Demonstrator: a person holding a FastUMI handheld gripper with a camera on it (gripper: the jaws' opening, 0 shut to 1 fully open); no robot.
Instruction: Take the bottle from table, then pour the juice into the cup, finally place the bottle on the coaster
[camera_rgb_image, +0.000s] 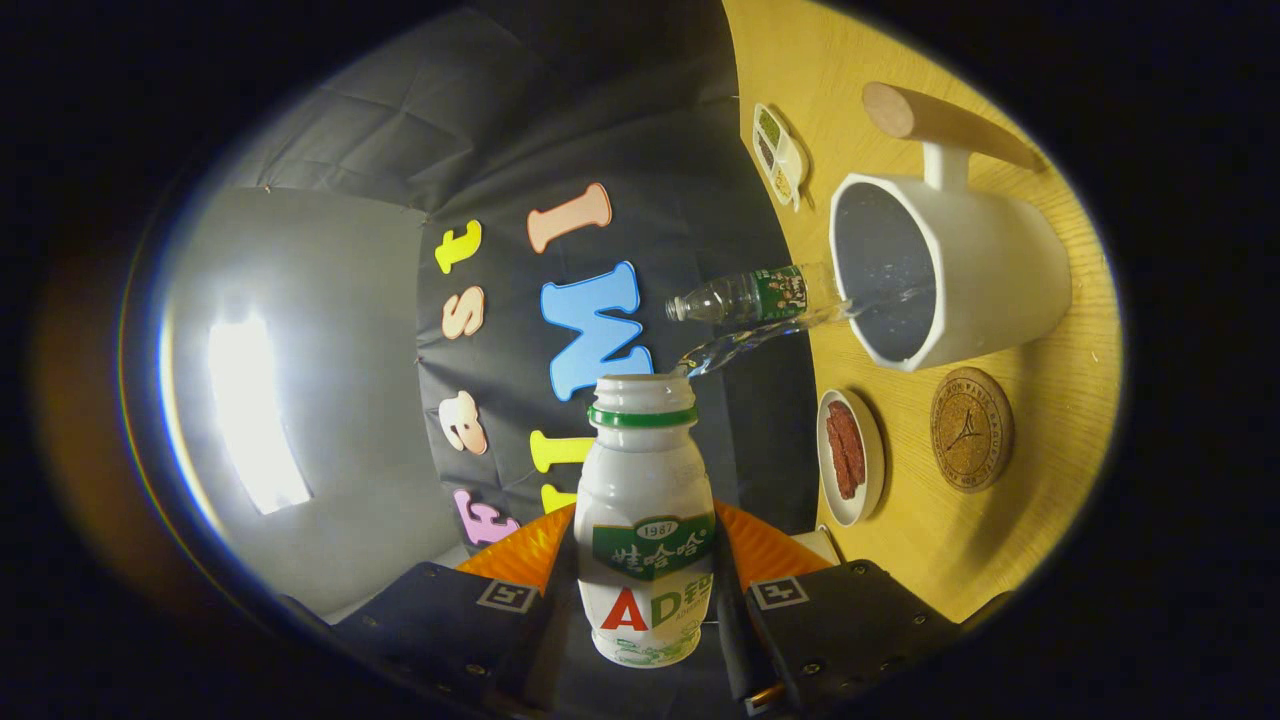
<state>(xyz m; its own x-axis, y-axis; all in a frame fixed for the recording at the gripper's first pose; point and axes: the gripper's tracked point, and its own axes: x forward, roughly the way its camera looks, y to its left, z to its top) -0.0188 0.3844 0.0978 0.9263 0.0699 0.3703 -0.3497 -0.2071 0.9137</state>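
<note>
The bottle (645, 520) sits between my 2 fingers (800, 625), clamped at its lower body, so my jaws are closed on it, 1 finger pressing each side. It is a small white bottle with a green neck ring and a green and red label; its mouth is open, with no cap on it. The view is rolled on its side: the wooden table (1010, 545) stands as a band along the right, so I hold the bottle tipped over, its mouth turned toward the cup (985, 270). A thin clear stream (760, 335) runs from the bottle's mouth across to the cup's opening and enters it. The cup is white with a dark inside and a handle carrying a wooden grip (925, 120). It stands on the table, well beyond my fingers. Just beside the cup lies the round cork coaster (971, 429), bare, apart from the bottle. Next to the coaster is 1 small white dish (851, 457) holding something dark red. Past the cup, a small divided tray (779, 155) with 3 compartments rests on the table. A clear plastic water bottle (750, 296) with a green label stands just beyond the cup's rim, against the black cloth wall (620, 130).
</note>
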